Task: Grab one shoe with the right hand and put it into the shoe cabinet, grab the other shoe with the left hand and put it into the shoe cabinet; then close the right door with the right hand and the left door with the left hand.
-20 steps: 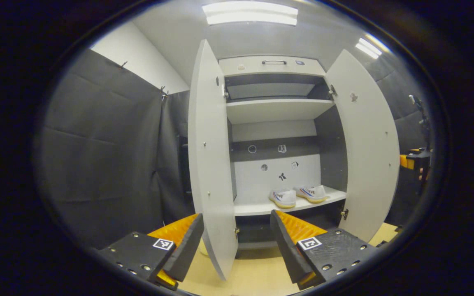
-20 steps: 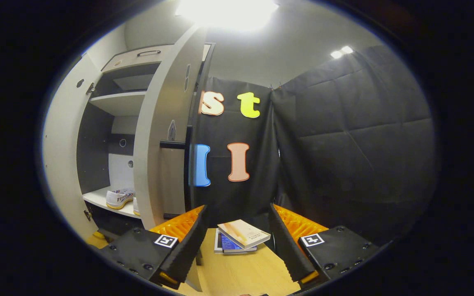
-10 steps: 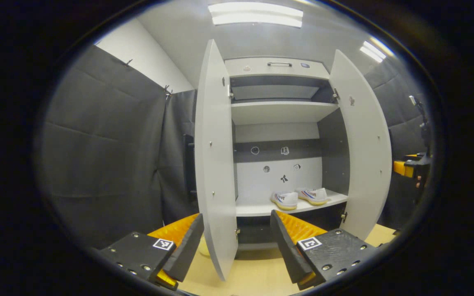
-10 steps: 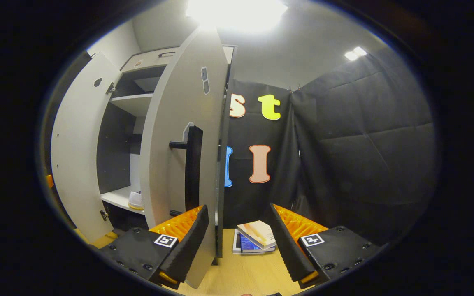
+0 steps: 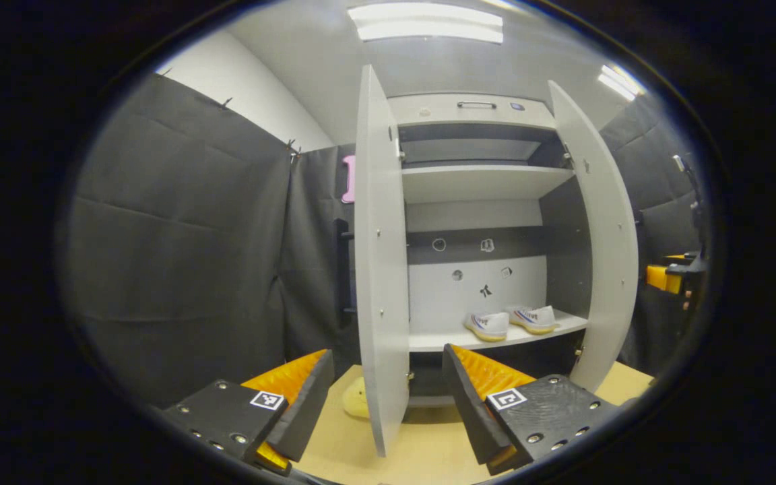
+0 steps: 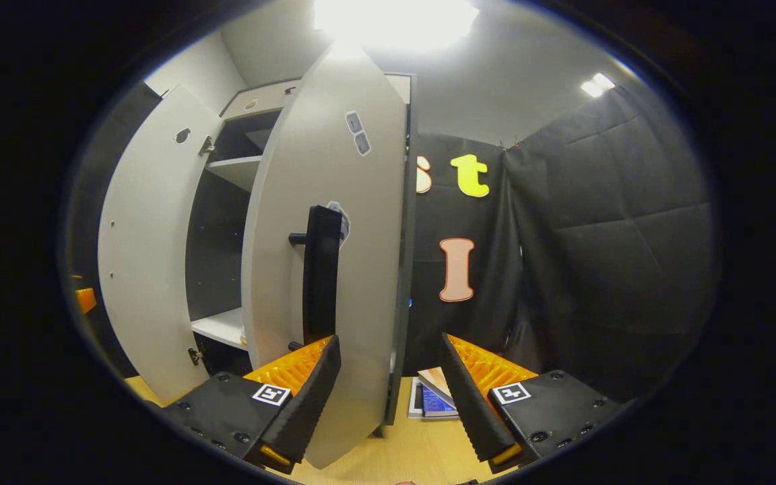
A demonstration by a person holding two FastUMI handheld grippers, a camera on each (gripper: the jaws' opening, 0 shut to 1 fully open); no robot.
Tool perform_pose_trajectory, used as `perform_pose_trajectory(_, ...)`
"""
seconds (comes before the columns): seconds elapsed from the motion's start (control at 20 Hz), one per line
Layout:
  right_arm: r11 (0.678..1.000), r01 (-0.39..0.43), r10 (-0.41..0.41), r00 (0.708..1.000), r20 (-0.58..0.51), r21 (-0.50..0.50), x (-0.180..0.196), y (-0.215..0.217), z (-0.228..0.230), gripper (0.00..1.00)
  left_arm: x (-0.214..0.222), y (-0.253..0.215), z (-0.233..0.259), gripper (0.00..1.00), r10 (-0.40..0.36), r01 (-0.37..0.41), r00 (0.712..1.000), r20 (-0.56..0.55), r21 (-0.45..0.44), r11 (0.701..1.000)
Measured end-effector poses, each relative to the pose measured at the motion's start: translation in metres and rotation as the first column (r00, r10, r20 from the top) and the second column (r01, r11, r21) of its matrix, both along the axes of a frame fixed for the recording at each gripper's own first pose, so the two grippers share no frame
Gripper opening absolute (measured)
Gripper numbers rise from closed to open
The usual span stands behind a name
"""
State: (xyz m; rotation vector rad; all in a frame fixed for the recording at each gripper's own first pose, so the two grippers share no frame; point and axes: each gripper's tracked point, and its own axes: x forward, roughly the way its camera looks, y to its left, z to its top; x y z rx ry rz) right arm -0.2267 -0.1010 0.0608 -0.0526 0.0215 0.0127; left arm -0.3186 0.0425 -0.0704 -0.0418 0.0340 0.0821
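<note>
Left gripper view: left gripper [image 5: 385, 404] was wide open, holding nothing, with the left door's [image 5: 381, 269] lower edge between its fingers. Both shoes [image 5: 510, 322] sat side by side on the shoe cabinet's [image 5: 482, 111] lower shelf [image 5: 442, 340], toward its right end. Right door [image 5: 605, 256] stood part open.

Right gripper view: right gripper [image 6: 391, 397] was spread wide, empty, with the right door [image 6: 334, 269] edge and its black handle [image 6: 321, 273] just ahead. Books [image 6: 432, 401] lay on the floor beyond.

Matt laminate cabinet doors [image 5: 380, 269] (pale wood floor [image 5: 428, 444])
</note>
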Motion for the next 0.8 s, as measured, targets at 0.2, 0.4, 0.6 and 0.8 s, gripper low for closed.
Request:
perform_pose_trajectory(0.2, 0.998, -0.057, 0.058, 0.998, -0.005, 0.004, 0.007, 0.016, -0.002, 0.93, -0.003, 0.023, -0.004, 0.92, 0.059, -0.059, 0.998, -0.006, -0.012, 0.998)
perform_pose_trajectory(0.4, 0.997, -0.08, 0.08, 0.997, -0.014, 0.009, 0.012, 0.026, -0.008, 0.96, -0.005, 0.063, 0.001, 0.91, 0.146, -0.146, 0.989, -0.006, 0.004, 0.989)
perform_pose_trajectory(0.6, 0.997, -0.078, 0.079, 0.996, -0.043, 0.028, 0.009, 0.025, -0.023, 0.98, 0.01, 0.107, 0.011, 0.91, 0.242, -0.242, 0.97, 0.0, 0.032, 0.97)
perform_pose_trajectory(0.8, 0.998, -0.063, 0.066, 0.994, -0.088, 0.03, -0.005, 0.016, -0.045, 0.98, 0.042, 0.137, 0.011, 0.91, 0.285, -0.285, 0.958, -0.014, 0.025, 0.958)
